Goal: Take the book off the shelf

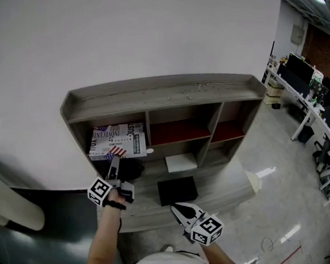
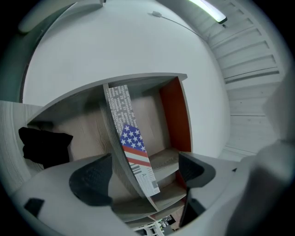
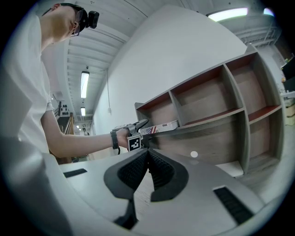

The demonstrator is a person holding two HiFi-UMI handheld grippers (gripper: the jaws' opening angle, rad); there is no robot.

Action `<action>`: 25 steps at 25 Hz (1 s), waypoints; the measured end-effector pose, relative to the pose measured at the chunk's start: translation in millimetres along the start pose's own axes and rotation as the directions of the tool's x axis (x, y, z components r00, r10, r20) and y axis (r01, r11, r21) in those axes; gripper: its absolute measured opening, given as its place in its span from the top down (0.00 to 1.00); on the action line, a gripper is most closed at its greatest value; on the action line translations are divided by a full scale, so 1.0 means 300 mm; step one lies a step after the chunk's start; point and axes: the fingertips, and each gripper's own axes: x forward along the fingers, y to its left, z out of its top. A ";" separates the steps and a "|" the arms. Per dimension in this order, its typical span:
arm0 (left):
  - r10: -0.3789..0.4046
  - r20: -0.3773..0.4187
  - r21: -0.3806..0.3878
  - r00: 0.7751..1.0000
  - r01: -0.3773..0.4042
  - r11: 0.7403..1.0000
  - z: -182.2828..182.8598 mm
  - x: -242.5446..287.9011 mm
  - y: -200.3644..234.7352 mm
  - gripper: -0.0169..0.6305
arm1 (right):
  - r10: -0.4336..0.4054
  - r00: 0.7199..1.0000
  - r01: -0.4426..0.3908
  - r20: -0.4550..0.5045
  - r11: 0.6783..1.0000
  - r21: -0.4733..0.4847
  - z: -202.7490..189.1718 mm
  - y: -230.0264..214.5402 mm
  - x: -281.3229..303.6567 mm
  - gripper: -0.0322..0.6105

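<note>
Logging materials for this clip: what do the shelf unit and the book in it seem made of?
Shelf unit: looks like matte grey wood-grain laminate board, going by its streaky grain; some back panels are red. Book: paper with a printed cover, going by the flag artwork, lettering and visible page edges.

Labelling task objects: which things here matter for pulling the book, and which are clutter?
Job: book, shelf, left hand-held gripper, open around the book.
Lying about: black box, white box, black cloth, right hand-held gripper, shut.
</note>
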 end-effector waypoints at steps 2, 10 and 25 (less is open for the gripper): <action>0.038 0.006 -0.022 0.999 -0.038 0.999 -0.010 0.011 0.021 0.30 | -0.001 1.000 0.001 -0.002 1.000 0.001 -0.004 -0.002 0.002 0.92; 0.135 0.062 -0.008 0.989 -0.135 0.991 0.026 0.059 0.051 0.30 | -0.017 1.000 0.017 -0.005 1.000 0.014 -0.015 -0.015 -0.009 0.91; 0.187 0.072 0.003 0.980 -0.188 0.982 0.050 0.141 0.080 0.30 | -0.033 0.999 0.033 0.007 0.999 0.010 0.008 -0.054 -0.023 0.91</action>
